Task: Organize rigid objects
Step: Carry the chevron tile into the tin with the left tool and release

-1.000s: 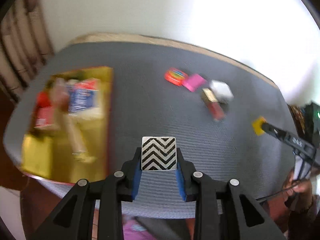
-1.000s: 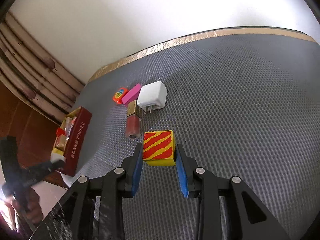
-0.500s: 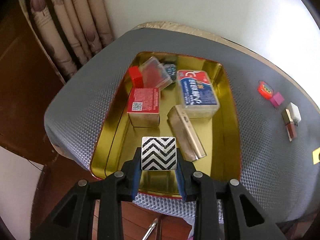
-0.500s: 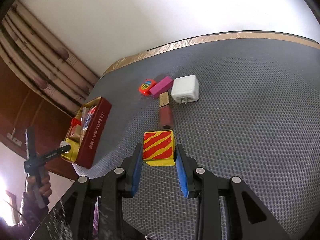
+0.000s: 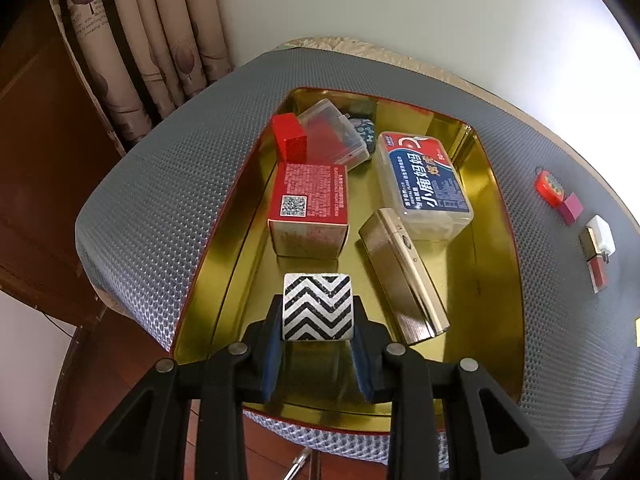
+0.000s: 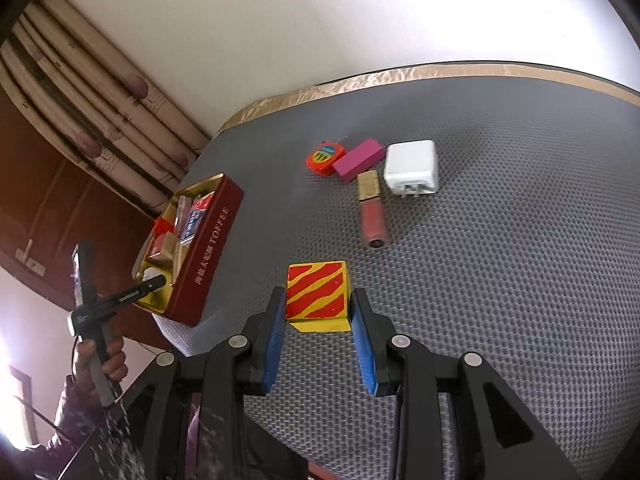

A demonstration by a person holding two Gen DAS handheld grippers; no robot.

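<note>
My left gripper (image 5: 318, 312) is shut on a black-and-white zigzag cube (image 5: 318, 306) and holds it over the near end of the gold-lined red tin (image 5: 500, 272). The tin holds a red carton (image 5: 310, 204), a floss box (image 5: 424, 184), a gold flat case (image 5: 402, 276), a red block (image 5: 290, 144) and a clear case (image 5: 336, 136). My right gripper (image 6: 318, 308) is shut on a yellow cube with red stripes (image 6: 318, 296) above the grey mat. The tin (image 6: 204, 248) lies to its left, with the left gripper (image 6: 120, 296) over it.
On the grey mat (image 6: 500, 260) lie an orange tape measure (image 6: 324, 156), a pink block (image 6: 360, 159), a white charger (image 6: 412, 168) and a lip gloss tube (image 6: 372, 212). The same group shows at the right in the left wrist view (image 5: 580, 216). Curtains (image 5: 152, 40) hang behind the tin.
My left gripper has swung left from the mat to over the tin and come lower with the zigzag cube. My right gripper has drifted a little, still holding the striped cube.
</note>
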